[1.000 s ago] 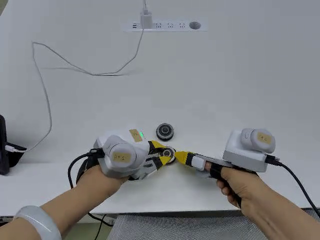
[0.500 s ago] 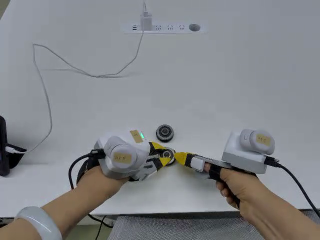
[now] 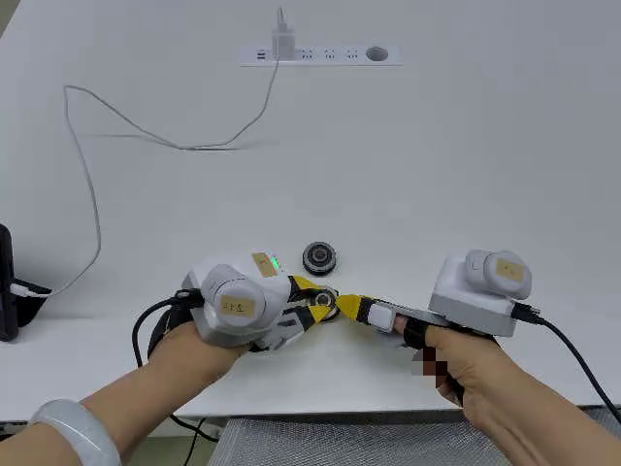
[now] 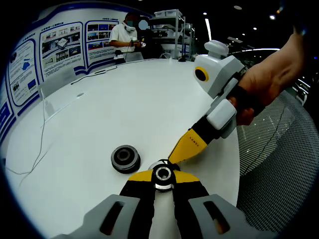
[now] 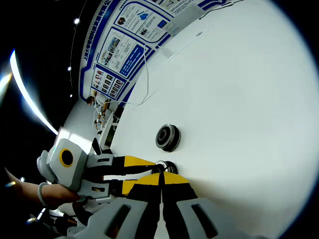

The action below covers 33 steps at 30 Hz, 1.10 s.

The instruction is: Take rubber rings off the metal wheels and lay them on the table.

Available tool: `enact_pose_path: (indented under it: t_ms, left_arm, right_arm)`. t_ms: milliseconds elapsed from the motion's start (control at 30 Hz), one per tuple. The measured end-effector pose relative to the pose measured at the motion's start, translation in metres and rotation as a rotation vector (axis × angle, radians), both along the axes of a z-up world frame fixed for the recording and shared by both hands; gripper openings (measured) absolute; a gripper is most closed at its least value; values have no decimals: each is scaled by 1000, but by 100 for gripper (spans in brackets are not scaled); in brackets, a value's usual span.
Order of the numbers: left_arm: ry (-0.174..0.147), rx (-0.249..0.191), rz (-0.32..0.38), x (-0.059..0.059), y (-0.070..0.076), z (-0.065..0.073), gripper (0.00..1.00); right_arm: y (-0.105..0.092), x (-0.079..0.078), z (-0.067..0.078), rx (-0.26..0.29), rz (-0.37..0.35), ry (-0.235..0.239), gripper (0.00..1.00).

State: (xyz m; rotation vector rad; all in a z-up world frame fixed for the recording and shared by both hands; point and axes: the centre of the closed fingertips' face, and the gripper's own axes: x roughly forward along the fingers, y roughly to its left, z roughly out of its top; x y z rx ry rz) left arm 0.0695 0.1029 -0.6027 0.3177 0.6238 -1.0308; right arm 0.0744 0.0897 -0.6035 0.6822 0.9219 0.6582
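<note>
Hardly anything is shifted since the earlier frames: both hand-held grippers are kept together at the near metal wheel (image 3: 324,302). The left hand-held gripper (image 4: 163,177) is clamped on that wheel, over the near part of the surface (image 3: 437,175). The right hand-held gripper (image 5: 160,174) is closed, its tips pressed to the wheel's right side; whether a rubber ring is pinched cannot be told. A second wheel (image 3: 319,257), with a black ring on it, lies just beyond.
</note>
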Motion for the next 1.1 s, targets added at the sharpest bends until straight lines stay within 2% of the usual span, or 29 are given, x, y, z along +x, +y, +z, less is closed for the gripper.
enact_pose_path:
  t_ms: [467,1100]
  left_arm:
    - [0,-3,2,0,0,0,13]
    - [0,-5,1,0,1,0,13]
  right_arm:
    - [3,0,1,14,-2,4,1]
    - [11,-3,10,46,10,0,1]
